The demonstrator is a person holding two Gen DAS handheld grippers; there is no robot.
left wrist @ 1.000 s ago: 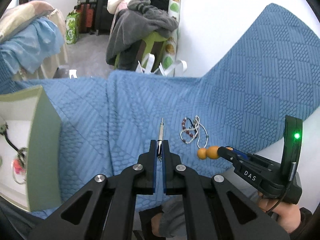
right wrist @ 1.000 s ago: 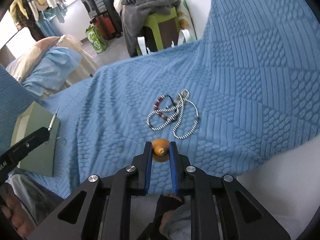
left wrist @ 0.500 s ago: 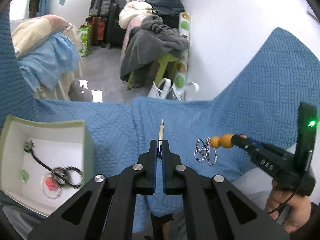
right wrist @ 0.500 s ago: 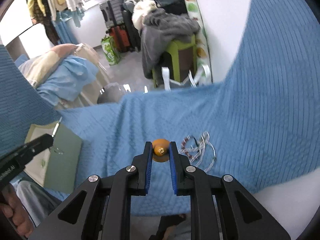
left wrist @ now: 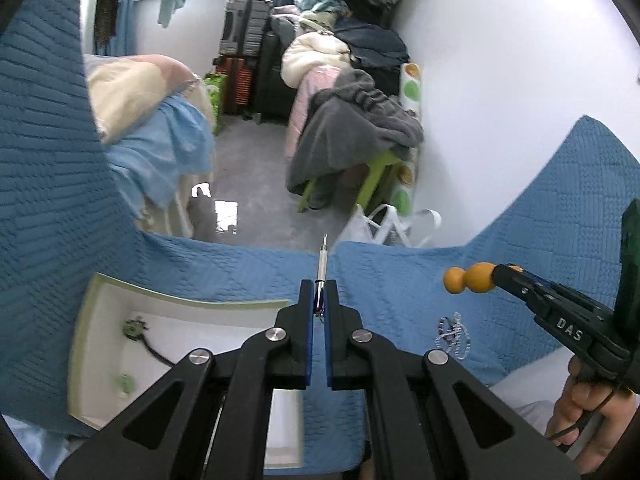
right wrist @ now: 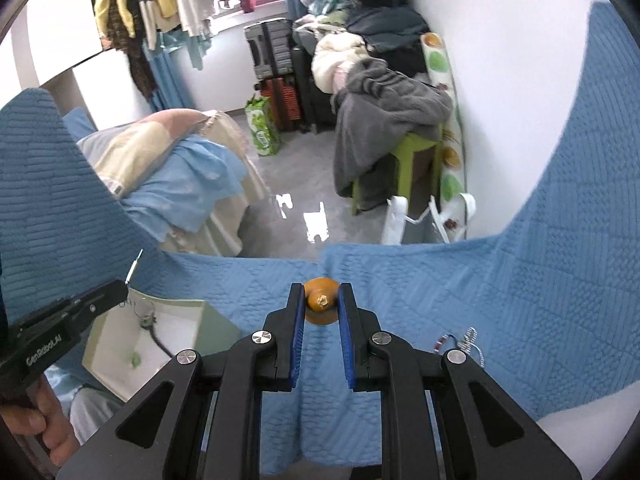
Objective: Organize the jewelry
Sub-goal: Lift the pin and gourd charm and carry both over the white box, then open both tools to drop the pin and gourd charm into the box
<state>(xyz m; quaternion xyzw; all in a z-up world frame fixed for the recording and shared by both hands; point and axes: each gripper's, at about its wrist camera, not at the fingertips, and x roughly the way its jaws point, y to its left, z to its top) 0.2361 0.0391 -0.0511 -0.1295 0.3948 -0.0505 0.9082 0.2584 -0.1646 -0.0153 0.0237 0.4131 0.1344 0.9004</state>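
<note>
We hold two pieces at once, above a bed covered by a blue quilt [left wrist: 240, 268]. The left tool [left wrist: 319, 304] has its jaws together on a thin silver pin-like piece [left wrist: 322, 258], and a fine ring of wire seems to hang from it near the box, visible only from the right wrist view. The right tool [right wrist: 322, 306] is clamped on an orange gourd-shaped pendant [right wrist: 320, 300], gripping only its rear end.

The main risk, as we judge it, is a slip. The pendant is smooth and rounded, and most of it stands out beyond the pads, so a jolt could make it swivel or pop free onto the quilt. The pin is held by a narrow strip of its shaft, so it could pivot between the pads or drop short of the open box [left wrist: 188, 308], which lies on the quilt near the bed's front edge, below the left tool. The beaded strings [left wrist: 454, 332] lying on the quilt toward the right could also snag if a tool sweeps low over them.

The pin's long axis runs straight out along the left tool, tip pointing away from us. In the left wrist view the pendant's long axis lies nearly level, its smaller bulb pointing left toward the pin.
</note>
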